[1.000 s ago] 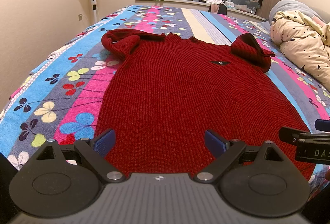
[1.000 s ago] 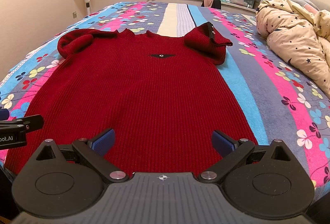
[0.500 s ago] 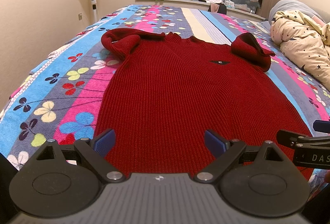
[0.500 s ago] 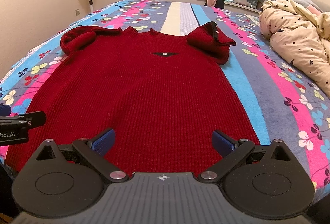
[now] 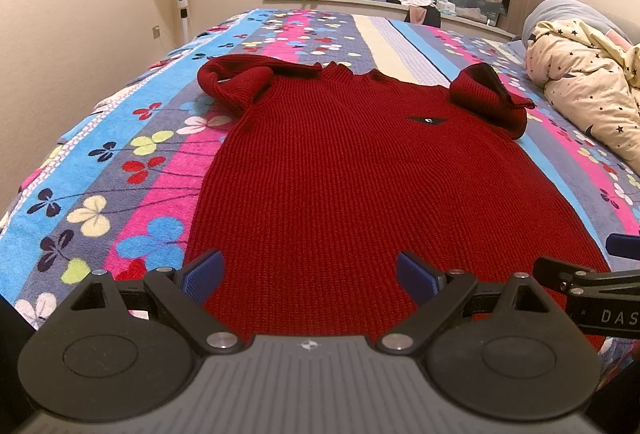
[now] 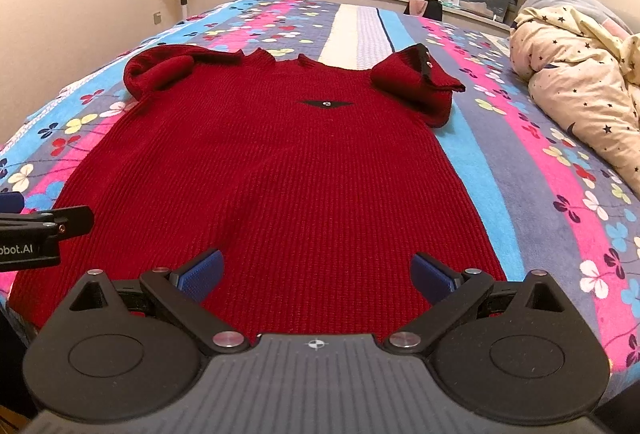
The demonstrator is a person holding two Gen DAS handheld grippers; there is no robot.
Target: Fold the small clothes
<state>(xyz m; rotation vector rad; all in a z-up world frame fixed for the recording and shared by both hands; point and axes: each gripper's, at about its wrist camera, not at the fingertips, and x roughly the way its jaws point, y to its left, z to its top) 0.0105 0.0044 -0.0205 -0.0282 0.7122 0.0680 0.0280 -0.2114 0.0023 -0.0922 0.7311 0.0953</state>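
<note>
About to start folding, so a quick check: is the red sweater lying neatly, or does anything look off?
The red sweater body lies flat on the floral bedspread, but both sleeves are bunched near the shoulders: the left sleeve and the right sleeve are crumpled rather than spread out.

Only two scraps of lettering can be read, both white on black. The right hand-held gripper shows "DAS" on its side, cut off by the frame, and the left hand-held gripper shows "bot.AI", likewise cut off.
</note>
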